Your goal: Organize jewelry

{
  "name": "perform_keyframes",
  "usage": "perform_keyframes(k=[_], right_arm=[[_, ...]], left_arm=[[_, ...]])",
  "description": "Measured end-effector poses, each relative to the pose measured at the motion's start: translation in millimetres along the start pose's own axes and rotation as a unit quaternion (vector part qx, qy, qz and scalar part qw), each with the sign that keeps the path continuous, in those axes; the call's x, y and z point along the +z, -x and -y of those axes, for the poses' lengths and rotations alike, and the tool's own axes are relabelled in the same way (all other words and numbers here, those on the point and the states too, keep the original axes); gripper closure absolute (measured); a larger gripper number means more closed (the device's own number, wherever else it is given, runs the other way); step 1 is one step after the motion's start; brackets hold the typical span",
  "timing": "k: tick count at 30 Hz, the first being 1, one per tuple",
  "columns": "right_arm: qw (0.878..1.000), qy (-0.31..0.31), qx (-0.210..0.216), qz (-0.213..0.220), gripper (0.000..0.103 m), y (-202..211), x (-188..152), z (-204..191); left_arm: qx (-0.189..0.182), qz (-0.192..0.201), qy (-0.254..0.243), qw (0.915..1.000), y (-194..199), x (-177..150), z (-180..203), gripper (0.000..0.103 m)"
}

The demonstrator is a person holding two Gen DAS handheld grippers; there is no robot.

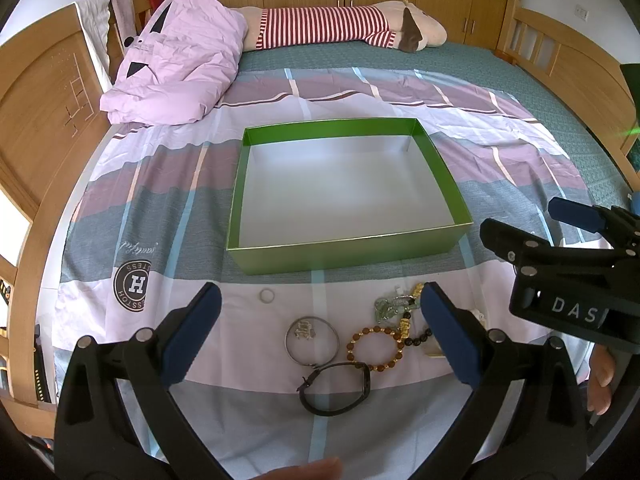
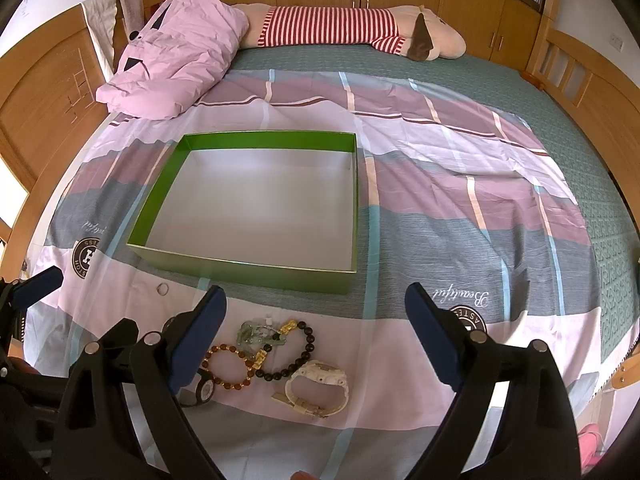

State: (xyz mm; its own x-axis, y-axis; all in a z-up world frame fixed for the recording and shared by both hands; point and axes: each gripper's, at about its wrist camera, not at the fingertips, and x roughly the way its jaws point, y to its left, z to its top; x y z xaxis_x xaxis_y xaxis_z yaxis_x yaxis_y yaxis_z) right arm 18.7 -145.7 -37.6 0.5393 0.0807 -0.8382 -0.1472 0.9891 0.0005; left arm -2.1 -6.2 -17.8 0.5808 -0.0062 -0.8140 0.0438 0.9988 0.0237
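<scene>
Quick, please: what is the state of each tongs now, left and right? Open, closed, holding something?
Left tongs: open, holding nothing, above the jewelry.
Right tongs: open, holding nothing.

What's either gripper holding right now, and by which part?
Nothing. Left gripper and right gripper are both open above the jewelry, which lies on the bedsheet.

A bed [image 1: 520,76] carries a striped sheet [image 1: 160,184], a pink quilt [image 1: 180,52] and a plush toy [image 1: 340,26]. On the sheet lie an open green box [image 1: 344,254] and — nearer — a ring [image 1: 267,295], bangle [image 1: 312,340], bracelets [image 1: 376,344] and watches [image 2: 320,386].
</scene>
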Motion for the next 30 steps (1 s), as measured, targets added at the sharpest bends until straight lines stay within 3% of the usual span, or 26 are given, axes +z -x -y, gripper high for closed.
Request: perform_keyframes(k=[30], right_arm=[[1.000, 0.005, 0.002, -0.001, 0.012, 0.6, -0.9, -2.9]], left_arm=[[-0.001, -0.003, -0.001, 1.0000, -2.1, -1.1, 0.4, 0.002]])
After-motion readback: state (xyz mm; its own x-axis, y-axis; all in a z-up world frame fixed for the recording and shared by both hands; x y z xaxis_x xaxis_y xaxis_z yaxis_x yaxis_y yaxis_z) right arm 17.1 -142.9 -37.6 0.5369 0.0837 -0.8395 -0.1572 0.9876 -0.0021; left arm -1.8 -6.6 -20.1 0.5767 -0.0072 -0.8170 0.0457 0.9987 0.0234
